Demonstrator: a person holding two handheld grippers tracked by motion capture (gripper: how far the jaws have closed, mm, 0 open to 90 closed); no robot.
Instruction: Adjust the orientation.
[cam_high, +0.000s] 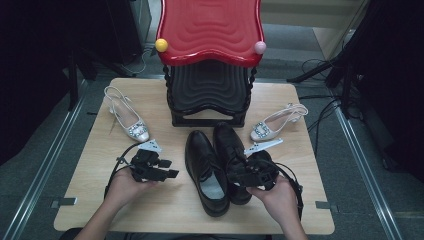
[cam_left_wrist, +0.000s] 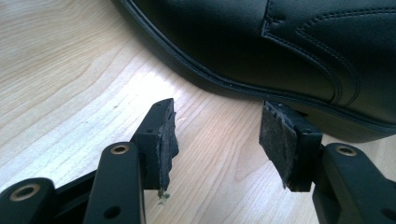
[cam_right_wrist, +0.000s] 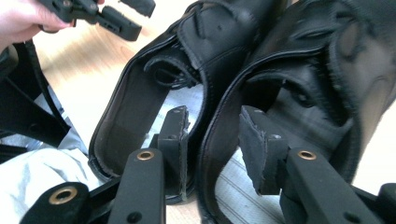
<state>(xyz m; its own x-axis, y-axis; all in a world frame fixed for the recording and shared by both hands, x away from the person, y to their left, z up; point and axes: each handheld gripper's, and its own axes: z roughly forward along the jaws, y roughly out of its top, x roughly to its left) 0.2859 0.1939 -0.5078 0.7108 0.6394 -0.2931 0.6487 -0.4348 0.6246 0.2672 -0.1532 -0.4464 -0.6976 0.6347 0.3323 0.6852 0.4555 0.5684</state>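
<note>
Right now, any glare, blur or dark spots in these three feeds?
High view: dim, both sides black, black shoes lose detail. Left gripper view: sharp, bright glare patch on the table. Right gripper view: soft, washed-out tabletop, left gripper blurred at top.

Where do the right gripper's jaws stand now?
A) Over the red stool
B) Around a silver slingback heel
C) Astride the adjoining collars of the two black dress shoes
C: in the right gripper view the right gripper stands open, one jaw inside the left black dress shoe, the other inside the right black dress shoe.
</note>
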